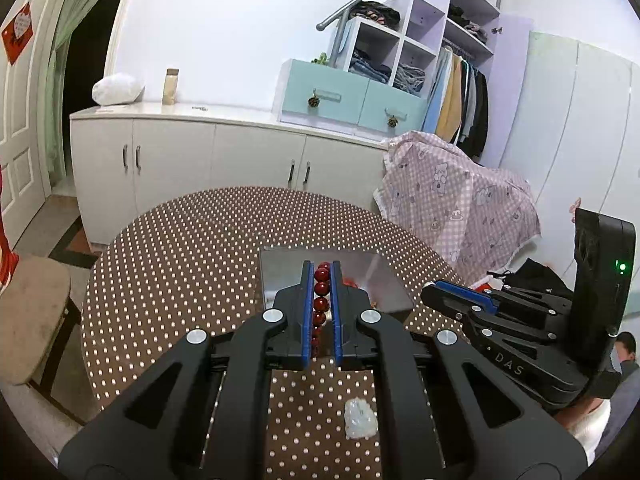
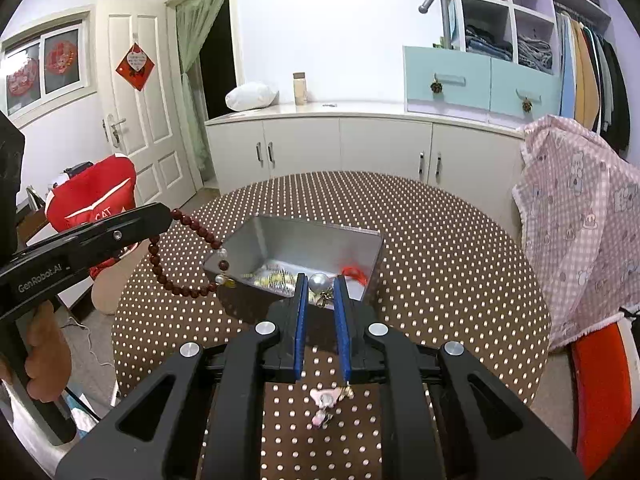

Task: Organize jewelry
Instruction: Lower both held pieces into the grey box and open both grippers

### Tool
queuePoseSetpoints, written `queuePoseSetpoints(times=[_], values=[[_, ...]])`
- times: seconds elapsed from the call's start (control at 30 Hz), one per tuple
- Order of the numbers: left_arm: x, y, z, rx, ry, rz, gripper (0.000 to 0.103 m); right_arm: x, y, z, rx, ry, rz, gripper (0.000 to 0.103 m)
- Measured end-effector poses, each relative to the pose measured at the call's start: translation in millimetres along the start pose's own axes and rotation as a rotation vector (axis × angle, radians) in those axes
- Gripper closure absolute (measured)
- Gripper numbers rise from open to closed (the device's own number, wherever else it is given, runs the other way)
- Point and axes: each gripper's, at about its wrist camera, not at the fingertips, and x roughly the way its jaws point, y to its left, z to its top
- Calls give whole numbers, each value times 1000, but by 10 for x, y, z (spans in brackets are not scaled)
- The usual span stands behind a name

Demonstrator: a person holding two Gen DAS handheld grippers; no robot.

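Observation:
My left gripper is shut on a string of dark red beads, which runs between its blue pads. In the right wrist view the same bracelet hangs as a loop from the left gripper, above the table beside the box. My right gripper is shut on a silver ball ornament with a small gold piece under it. It is held just in front of an open metal box holding gold chains and a red cord. The right gripper shows at the right of the left wrist view.
The box stands on a round brown dotted table. A pale crystal piece and a pink ornament lie on the table's near side. A stool stands left, a pink-covered chair right, and white cabinets behind.

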Motion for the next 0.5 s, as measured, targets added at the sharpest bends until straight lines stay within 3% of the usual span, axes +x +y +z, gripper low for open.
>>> queuePoseSetpoints(times=[0.23, 0.5], values=[[104, -40, 128, 2, -6, 3, 95, 94, -25, 153, -19, 1, 3, 92], [315, -32, 130, 11, 50, 4, 94, 148, -18, 198, -37, 9, 13, 91]])
